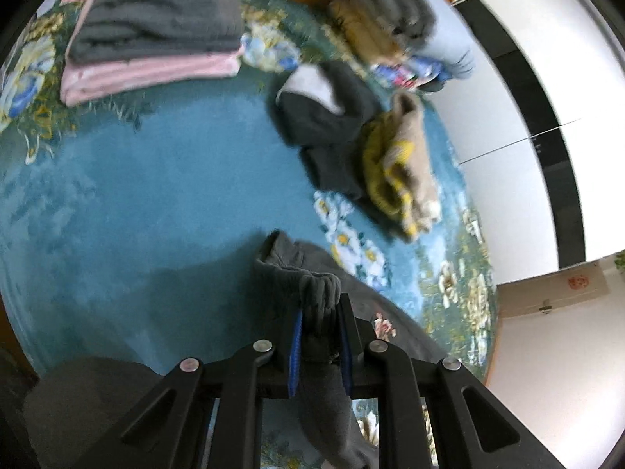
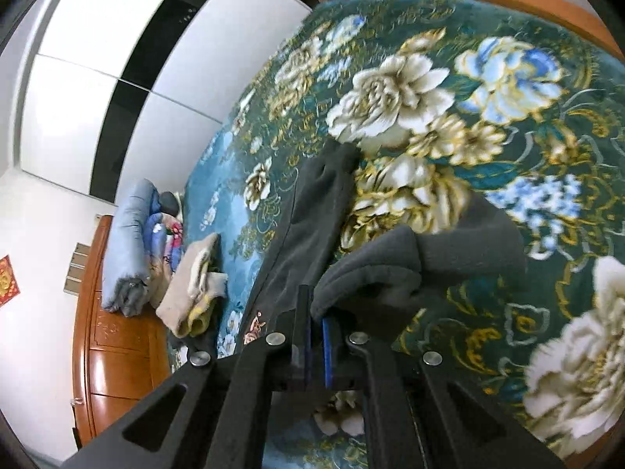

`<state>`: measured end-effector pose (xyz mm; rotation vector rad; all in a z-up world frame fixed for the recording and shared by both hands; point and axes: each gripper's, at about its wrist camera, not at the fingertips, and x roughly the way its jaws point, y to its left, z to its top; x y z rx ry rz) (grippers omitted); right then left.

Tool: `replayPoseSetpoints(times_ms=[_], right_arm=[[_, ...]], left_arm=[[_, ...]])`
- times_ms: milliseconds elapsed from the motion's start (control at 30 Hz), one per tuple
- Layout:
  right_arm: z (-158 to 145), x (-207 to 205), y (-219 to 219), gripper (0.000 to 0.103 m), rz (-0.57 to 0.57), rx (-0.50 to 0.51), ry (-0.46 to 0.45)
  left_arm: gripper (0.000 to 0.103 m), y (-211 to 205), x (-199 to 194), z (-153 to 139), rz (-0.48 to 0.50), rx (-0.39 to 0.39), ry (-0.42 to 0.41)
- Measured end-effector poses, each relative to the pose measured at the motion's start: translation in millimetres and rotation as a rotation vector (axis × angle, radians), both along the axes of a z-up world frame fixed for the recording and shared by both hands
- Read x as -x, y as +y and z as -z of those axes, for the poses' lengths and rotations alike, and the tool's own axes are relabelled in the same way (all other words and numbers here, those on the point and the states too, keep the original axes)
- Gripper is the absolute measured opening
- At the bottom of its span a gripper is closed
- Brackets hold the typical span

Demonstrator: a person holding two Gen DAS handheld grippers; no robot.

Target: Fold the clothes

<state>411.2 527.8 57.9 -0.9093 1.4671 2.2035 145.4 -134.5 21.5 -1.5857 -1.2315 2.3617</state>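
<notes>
On the bed, over that teal floral blanket [image 1: 117, 203], both claws had hold of the same dark grey fleece garment [image 1: 312, 293]. Left claw [image 1: 318, 336] was clamped narrow on a bunched, ribbed edge of it, blue pads squeezing the fabric from both sides, the rest of the cloth hanging down under the frame toward 6 o'clock. Right claw [image 2: 316, 336] was pinched nearly all the way closed on another fold of the grey garment [image 2: 375, 277], which draped off toward 12 and 3 o'clock across the big white and gold flowers.

From the left wrist view, the other stuff on the bed: a folded stack at 11 o'clock, grey piece [image 1: 156, 23] sitting on a pink piece [image 1: 148, 74]. A crumpled dark garment [image 1: 328, 125] at about 1 o'clock, touching a beige and yellow knit thing [image 1: 402, 168] just beside it. More bundled clothes and a pale blue pillow [image 1: 437, 23] further up at 1 o'clock, pretty blurry. White wardrobe doors [image 1: 527, 97] with a black stripe at 3 o'clock.

Right wrist view also caught the wooden bed end [image 2: 117, 351] at 8 o'clock.
</notes>
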Motion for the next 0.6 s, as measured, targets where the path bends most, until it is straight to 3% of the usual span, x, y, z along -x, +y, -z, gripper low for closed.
replayPoseSetpoints(times_ms=[100,300,467,600], right_arm=[[9.5,45.8,14.6,0.004,-0.008,-0.004,-0.069],[28.5,155.5,52.6,0.004,0.004,0.013,-0.215],[44.0,247.4,61.9,0.004,-0.031,-0.024,-0.314],[58.3,297.9,59.0,0.004,-0.071,-0.070,-0.375]], left_arm=[[0.017,1.1,16.6,18.9,-0.042,-0.048,-0.094],[0.018,2.7,48.5,42.2,-0.107,-0.144,-0.188],[0.018,8.9,75.3,61.1,-0.104,-0.095,-0.254],[0.019,7.1,93.0,80.4,-0.102,-0.125,-0.273]])
